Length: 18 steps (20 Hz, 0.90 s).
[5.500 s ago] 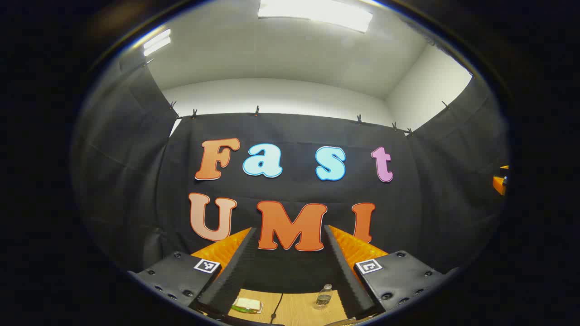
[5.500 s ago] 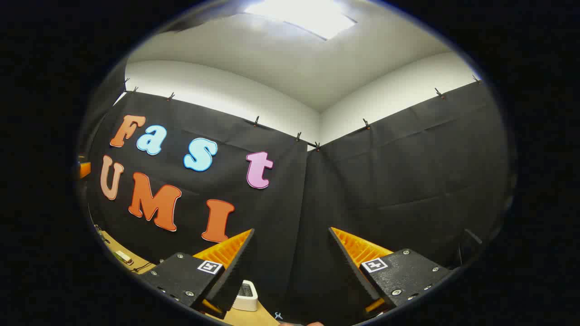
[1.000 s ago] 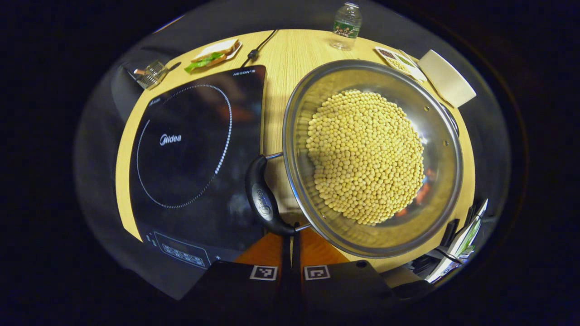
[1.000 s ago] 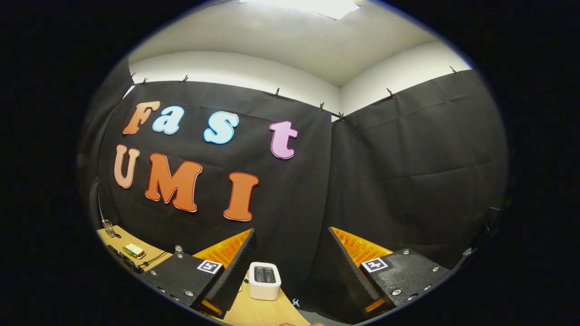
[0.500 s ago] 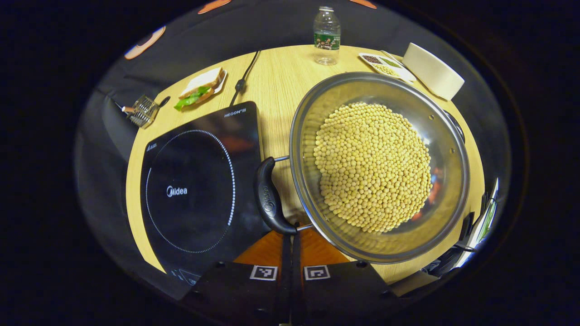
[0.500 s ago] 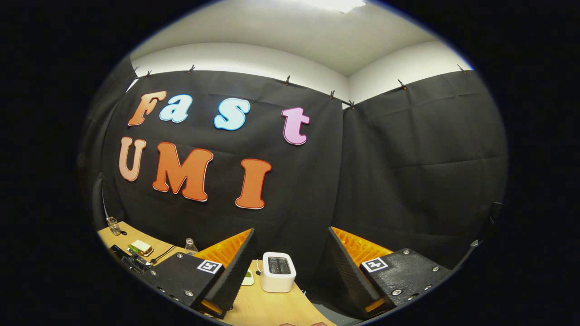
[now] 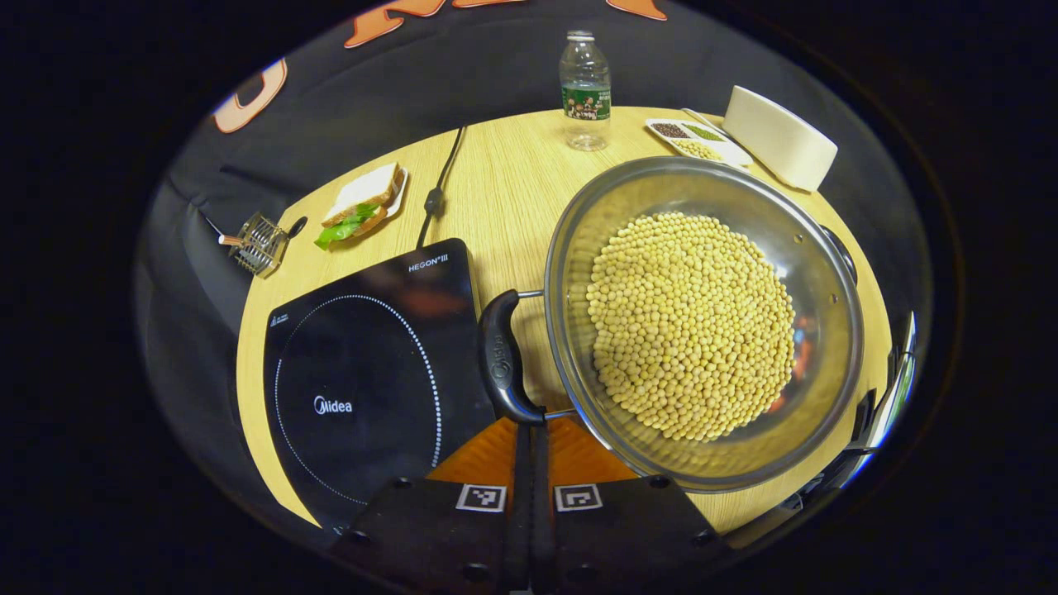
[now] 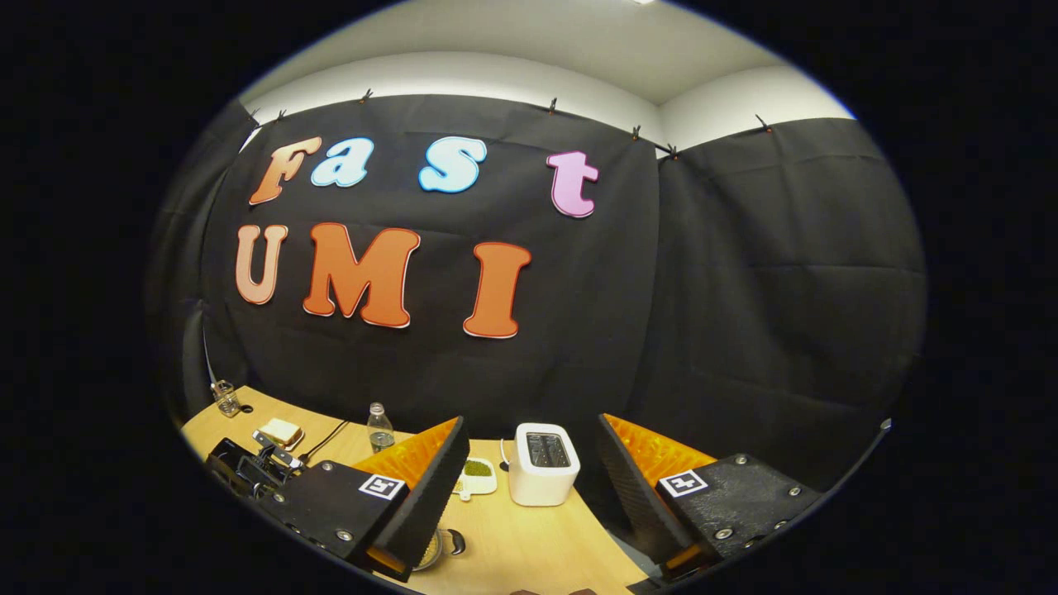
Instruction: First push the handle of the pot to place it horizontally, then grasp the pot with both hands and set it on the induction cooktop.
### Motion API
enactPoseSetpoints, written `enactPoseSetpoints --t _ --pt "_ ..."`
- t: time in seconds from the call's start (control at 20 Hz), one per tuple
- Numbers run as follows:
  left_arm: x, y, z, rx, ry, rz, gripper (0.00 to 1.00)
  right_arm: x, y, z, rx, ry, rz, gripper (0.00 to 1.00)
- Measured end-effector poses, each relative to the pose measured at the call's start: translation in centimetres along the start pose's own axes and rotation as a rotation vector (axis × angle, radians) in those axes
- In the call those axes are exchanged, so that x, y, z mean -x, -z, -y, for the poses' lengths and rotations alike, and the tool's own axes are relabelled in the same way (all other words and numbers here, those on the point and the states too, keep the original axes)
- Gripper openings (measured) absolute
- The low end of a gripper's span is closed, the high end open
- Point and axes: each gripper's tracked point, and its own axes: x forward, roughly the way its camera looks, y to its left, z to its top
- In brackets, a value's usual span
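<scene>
Left gripper [image 7: 530,430] low at the near edge of the bench [image 7: 504,182], fingers clenched together with nothing between them, tips right at the near end of the pot handle [image 7: 501,357]; actual contact can't be told. Handle is black, on the left side of the pot, running roughly front to back in the left gripper view. Pot [image 7: 826,273] is a wide steel pan sitting on the bench just right of the induction cooktop [image 7: 364,372], not on it; handle overlaps the cooktop's right edge. Pot is full of soybeans [image 7: 690,322].

Behind on the bench: water bottle [image 7: 584,91], white toaster [image 7: 777,136], small divided dish [image 7: 694,136] of grains beside it, sandwich on a plate [image 7: 362,202], black power cable [image 7: 438,186], wire whisk [image 7: 256,241] at far left edge.

Right gripper [image 8: 529,450] held up high and well apart from the pot, fingers released and spread wide, nothing between them. In the right gripper view it looks toward the booth wall, with toaster [image 8: 543,473], water bottle [image 8: 379,427] and bench [image 8: 529,545] below.
</scene>
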Motion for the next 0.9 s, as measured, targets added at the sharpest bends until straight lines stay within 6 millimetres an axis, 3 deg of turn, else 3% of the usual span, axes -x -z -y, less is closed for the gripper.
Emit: enactPoseSetpoints --t 0.15,0.4,0.5,0.55,0.65,0.75,0.9 --pt "0.3 -0.2 -0.2 -0.009 0.011 0.013 0.08 -0.8 2.3 -1.8 -0.017 -0.036 -0.069 0.96" --pt "1.4 -0.4 -0.6 0.007 0.068 0.045 0.10 -2.0 7.7 -4.7 -0.096 -0.108 -0.235 0.99" --pt "2.0 -0.4 -1.7 0.044 0.062 0.051 0.20 -2.3 9.5 -5.6 -0.121 -0.129 -0.284 0.96" --pt "2.3 -0.4 -2.3 0.070 0.064 0.058 0.40 -2.6 10.5 -6.1 -0.124 -0.136 -0.309 0.97" --pt "3.4 -1.4 -3.3 0.120 0.078 0.104 0.67 -3.1 12.7 -6.7 -0.119 -0.151 -0.363 0.96" --pt "4.1 -2.7 -3.9 0.176 0.098 0.151 0.82 -3.6 14.8 -7.5 -0.107 -0.168 -0.421 0.96" --pt "4.4 -4.0 -3.4 0.250 0.164 0.170 0.88 -4.1 18.2 -8.8 -0.093 -0.197 -0.507 0.97"
